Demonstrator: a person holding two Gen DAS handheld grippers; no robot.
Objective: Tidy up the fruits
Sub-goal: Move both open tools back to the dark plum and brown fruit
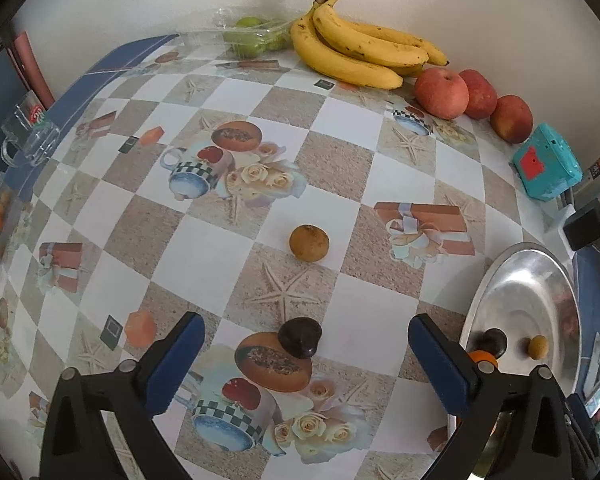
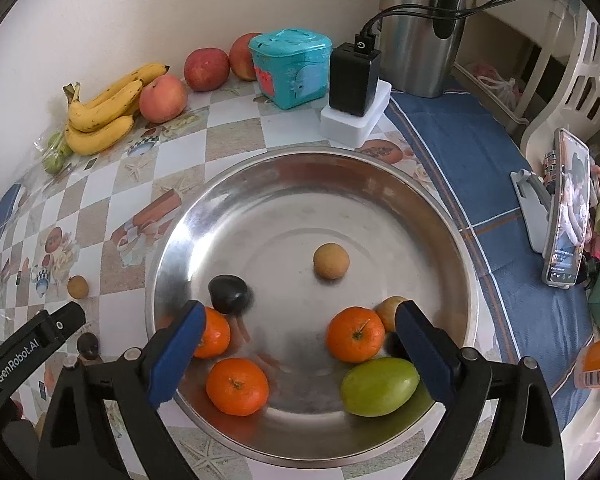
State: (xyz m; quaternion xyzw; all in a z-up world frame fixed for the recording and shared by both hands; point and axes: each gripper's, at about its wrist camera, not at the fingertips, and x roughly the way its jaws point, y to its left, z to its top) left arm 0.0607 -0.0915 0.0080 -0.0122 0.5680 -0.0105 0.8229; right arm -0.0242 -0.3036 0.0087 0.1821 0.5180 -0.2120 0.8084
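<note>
My left gripper (image 1: 306, 356) is open and empty, its jaws on either side of a dark plum (image 1: 301, 337) on the table. A small brown longan (image 1: 309, 242) lies farther ahead. My right gripper (image 2: 300, 344) is open and empty above the steel plate (image 2: 440, 208). The plate holds three oranges (image 2: 237, 386), a green mango (image 2: 379, 386), a dark plum (image 2: 228, 294), a longan (image 2: 331, 261) and a partly hidden yellowish fruit (image 2: 390, 310). The right view also shows the table longan (image 2: 78, 286), the table plum (image 2: 88, 345) and the left gripper's body (image 2: 32, 354).
Bananas (image 1: 360, 50), three apples (image 1: 442, 94) and a clear box of green fruit (image 1: 252, 36) line the wall. A teal box (image 1: 548, 166), a charger (image 2: 354, 80), a steel kettle (image 2: 424, 28), a glass mug (image 1: 28, 136) and a phone on a stand (image 2: 566, 212) are around.
</note>
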